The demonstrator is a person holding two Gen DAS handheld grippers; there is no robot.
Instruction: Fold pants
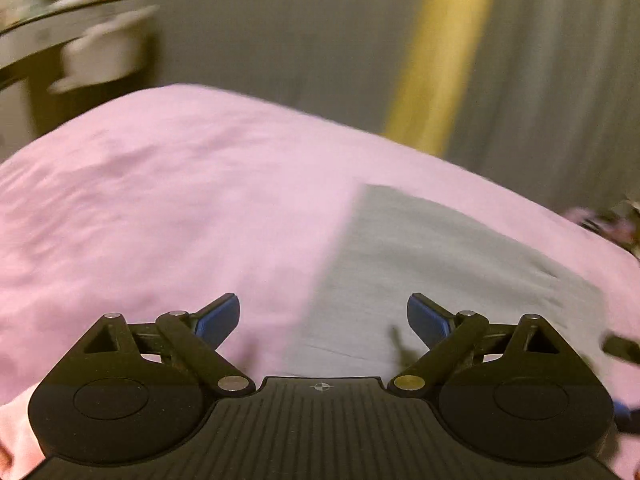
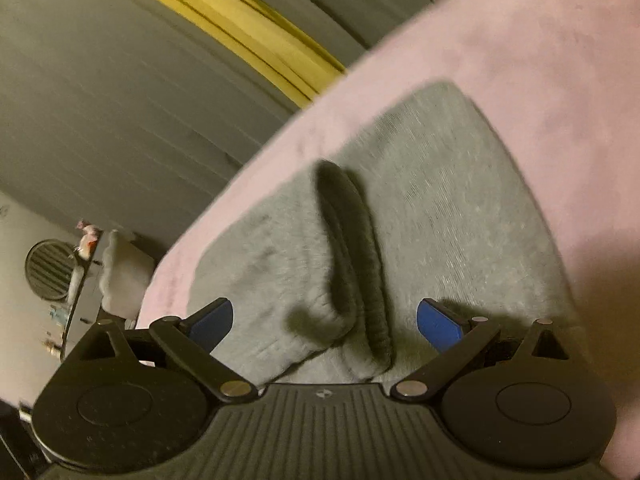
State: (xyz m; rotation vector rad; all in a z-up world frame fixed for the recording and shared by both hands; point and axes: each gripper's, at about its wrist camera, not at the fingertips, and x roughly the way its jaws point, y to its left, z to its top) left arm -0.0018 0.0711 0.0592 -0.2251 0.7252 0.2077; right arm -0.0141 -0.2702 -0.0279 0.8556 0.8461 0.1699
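Observation:
Grey pants [image 1: 432, 276] lie flat on a pink bedsheet [image 1: 160, 200], right of centre in the blurred left wrist view. My left gripper [image 1: 323, 318] is open above the pants' left edge, with nothing between its blue pads. In the right wrist view the grey pants [image 2: 440, 200] fill the middle, and their ribbed waistband [image 2: 352, 256] forms a raised dark fold running toward the camera. My right gripper [image 2: 325, 322] is open, its blue pads standing either side of that fold without touching it.
The pink bedsheet [image 2: 560, 60] covers the bed, whose far edge drops to a grey ribbed wall with a yellow stripe [image 1: 440, 52]. A side table with small items [image 1: 80, 20] stands at the far left. A cluttered shelf and a round vent [image 2: 48, 276] lie beyond the bed.

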